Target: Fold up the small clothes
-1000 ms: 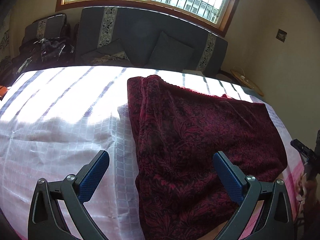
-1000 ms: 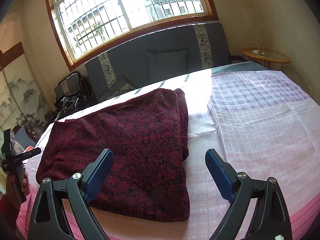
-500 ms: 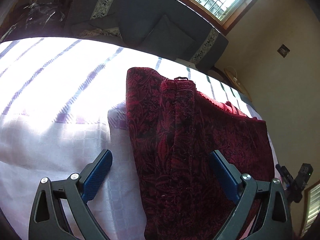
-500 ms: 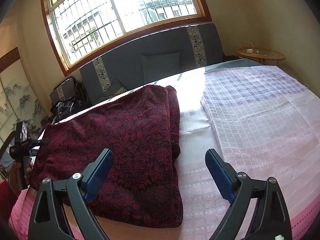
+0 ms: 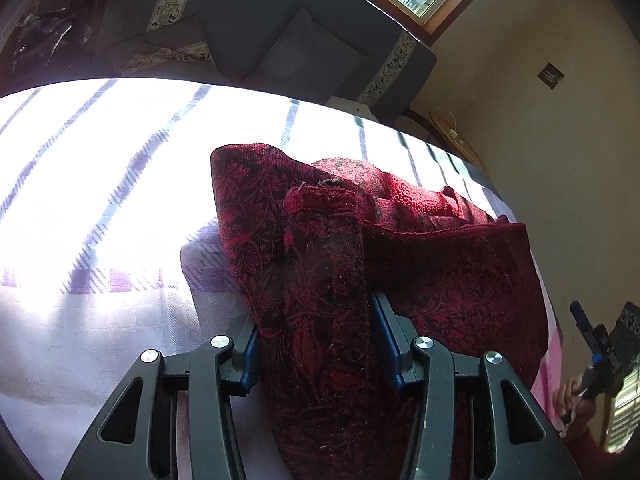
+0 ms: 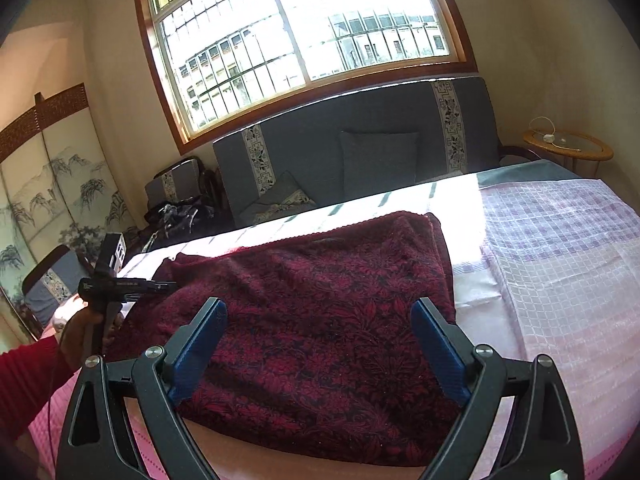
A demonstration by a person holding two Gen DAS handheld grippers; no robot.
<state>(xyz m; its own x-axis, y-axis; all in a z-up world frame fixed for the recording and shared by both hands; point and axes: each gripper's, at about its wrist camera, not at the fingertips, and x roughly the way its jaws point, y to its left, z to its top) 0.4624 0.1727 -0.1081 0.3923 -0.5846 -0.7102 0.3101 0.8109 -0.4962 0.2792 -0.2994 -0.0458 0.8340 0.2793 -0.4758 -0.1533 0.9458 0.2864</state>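
The dark red patterned garment (image 6: 320,320) lies spread on the checked pink bedcover (image 6: 560,280), its left edge now bunched up into a ridge. A second ago the left gripper (image 5: 316,344) hovered wide over flat cloth; now its jaws are closing with that ridge of fabric between the blue pads (image 5: 386,336), which press against it from both sides. I'd judge a fold is about to be lifted and carried over.

The right gripper (image 6: 320,348) hangs spread above the near hem, empty, at about six o'clock of the garment. The left hand (image 6: 86,324) shows at nine o'clock. No readable writing anywhere; the gripper's printed label is too small.
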